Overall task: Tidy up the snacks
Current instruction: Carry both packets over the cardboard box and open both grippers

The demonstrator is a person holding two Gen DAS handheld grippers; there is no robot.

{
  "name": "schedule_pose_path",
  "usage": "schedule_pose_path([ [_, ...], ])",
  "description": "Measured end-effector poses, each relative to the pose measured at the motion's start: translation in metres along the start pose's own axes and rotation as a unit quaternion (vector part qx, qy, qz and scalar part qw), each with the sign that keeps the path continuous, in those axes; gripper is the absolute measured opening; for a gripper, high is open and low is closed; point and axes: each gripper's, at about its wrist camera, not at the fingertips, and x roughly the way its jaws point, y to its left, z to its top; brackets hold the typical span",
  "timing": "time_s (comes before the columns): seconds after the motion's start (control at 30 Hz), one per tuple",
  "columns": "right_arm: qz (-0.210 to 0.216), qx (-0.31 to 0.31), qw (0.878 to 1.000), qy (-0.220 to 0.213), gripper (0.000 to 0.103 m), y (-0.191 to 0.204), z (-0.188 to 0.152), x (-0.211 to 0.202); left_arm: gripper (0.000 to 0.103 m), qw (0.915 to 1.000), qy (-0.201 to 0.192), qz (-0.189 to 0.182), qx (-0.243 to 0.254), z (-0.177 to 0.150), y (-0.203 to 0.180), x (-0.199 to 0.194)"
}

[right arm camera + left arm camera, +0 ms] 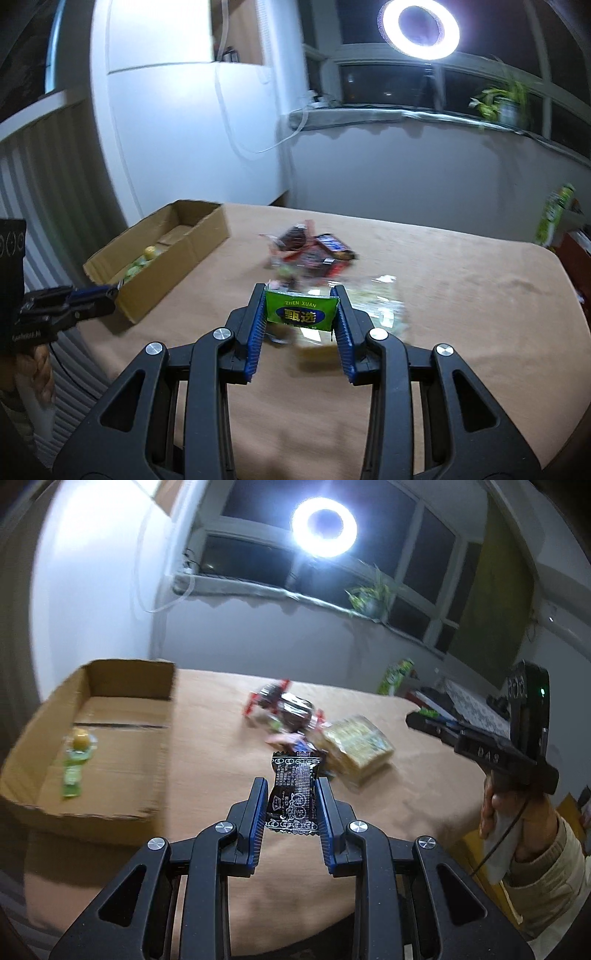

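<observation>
My left gripper [290,784] is shut on a black candy packet [293,794] and holds it above the tan table. My right gripper [301,291] is shut on a green snack packet [301,310] marked ZHEN XUAN, above the table. A pile of loose snacks [284,707] lies mid-table, with a yellow clear-wrapped pack [356,747] beside it. The pile also shows in the right wrist view [314,251]. An open cardboard box [122,672] stands at the left with a green and yellow snack [75,760] inside. The box also shows in the right wrist view [207,229].
The right gripper's body [498,742] and the hand holding it are at the right edge of the left wrist view. The table [461,280] is covered in tan cloth. A green carton [395,675] and clutter sit beyond the far right edge. A ring light [421,27] shines by the window.
</observation>
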Motion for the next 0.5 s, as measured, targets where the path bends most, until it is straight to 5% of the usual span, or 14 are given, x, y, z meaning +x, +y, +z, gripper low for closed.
schedule_pose_path([
  [0.5,0.145,-0.119,0.982,-0.001,0.036,0.169,0.063,0.108,0.024,0.9939,-0.044,0.083,-0.057,0.021,0.118,-0.028],
])
